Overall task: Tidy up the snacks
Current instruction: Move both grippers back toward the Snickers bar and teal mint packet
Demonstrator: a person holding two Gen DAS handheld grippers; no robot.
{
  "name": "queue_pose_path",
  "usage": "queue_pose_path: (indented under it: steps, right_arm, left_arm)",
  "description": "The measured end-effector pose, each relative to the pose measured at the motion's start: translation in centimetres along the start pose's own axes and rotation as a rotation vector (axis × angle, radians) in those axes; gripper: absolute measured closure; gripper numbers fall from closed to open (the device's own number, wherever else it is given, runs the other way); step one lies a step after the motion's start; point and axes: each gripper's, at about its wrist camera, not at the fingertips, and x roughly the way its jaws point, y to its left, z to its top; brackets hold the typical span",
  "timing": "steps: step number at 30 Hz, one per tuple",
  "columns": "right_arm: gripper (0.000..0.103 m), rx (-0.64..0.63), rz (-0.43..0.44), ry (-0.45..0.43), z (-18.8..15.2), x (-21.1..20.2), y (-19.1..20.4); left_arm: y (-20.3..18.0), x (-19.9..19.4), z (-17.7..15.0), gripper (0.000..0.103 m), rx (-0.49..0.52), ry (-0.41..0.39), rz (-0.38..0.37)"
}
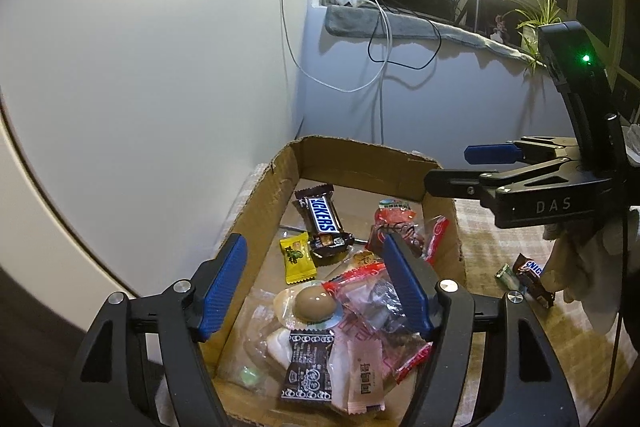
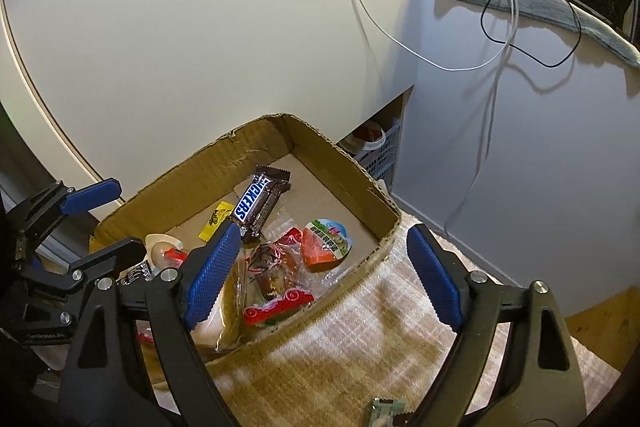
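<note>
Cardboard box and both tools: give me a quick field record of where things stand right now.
container: cardboard box, open top, on checked cloth
inside: Snickers bar, yellow candy, packed egg, red packets
outside: second Snickers bar on the cloth beside the box
left tool: open, empty, over the box
right tool: open, empty, at the box's near edge

The cardboard box (image 1: 360,163) stands in the lower middle of the left wrist view, on the bench (image 1: 500,251). Inside it, the Snickers bar (image 1: 322,219) lies toward the back wall, with a small candy packet (image 1: 296,257) just left of it. Outside the box, at lower right, a second Snickers bar (image 1: 534,277) lies on the bench.
</note>
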Motion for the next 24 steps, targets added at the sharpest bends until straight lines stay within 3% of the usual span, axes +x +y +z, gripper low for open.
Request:
queue_pose_path:
  steps: [11,24]
  right_arm:
    - [0.015,0.011,-0.015,-0.028,-1.9,-4.0,-1.1]
    - [0.015,0.065,-0.059,-0.012,-7.4,-9.0,-6.0]
  left_arm:
    - [-2.1,-1.9,0.0,0.030,0.015,-0.028,-0.024]
    - [-6.9,-2.8,-0.7,0.030,0.055,-0.034,-0.097]
